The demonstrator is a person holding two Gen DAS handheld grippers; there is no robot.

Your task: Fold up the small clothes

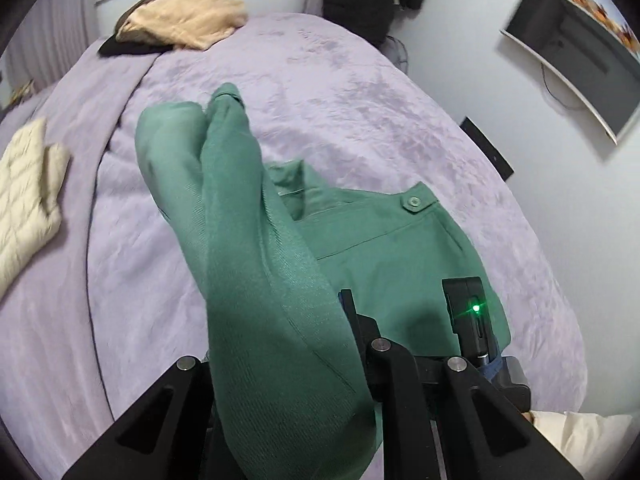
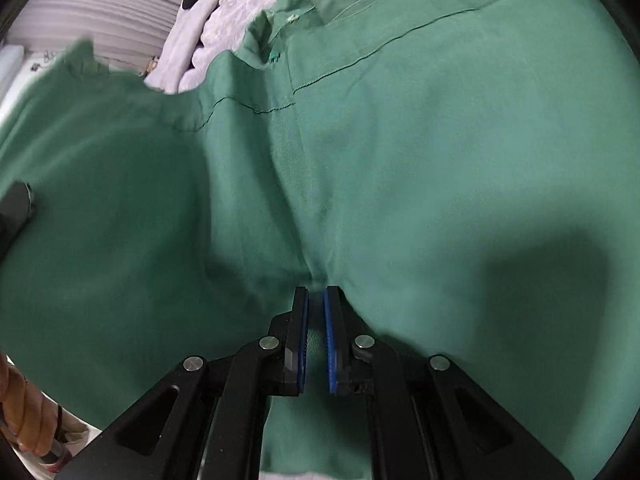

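Green cotton twill trousers (image 1: 384,248) lie on a lilac plush bedspread (image 1: 340,92), one leg lifted by the left gripper (image 1: 280,360), clamped on it; the right gripper (image 2: 316,308) pinches the crotch narrowly. A shallow pinch could let the fabric slip, skewing the fold.

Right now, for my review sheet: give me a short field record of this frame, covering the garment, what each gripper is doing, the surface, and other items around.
garment: green trousers, waistband button showing, one leg lifted
left gripper: shut on the raised leg, fabric draped over its fingers
right gripper: shut on a pinch of green cloth near the centre seam
surface: lilac bedspread
other items: cream quilted jacket at the left edge; beige garment at the far end; wall screen
fold status: not finished
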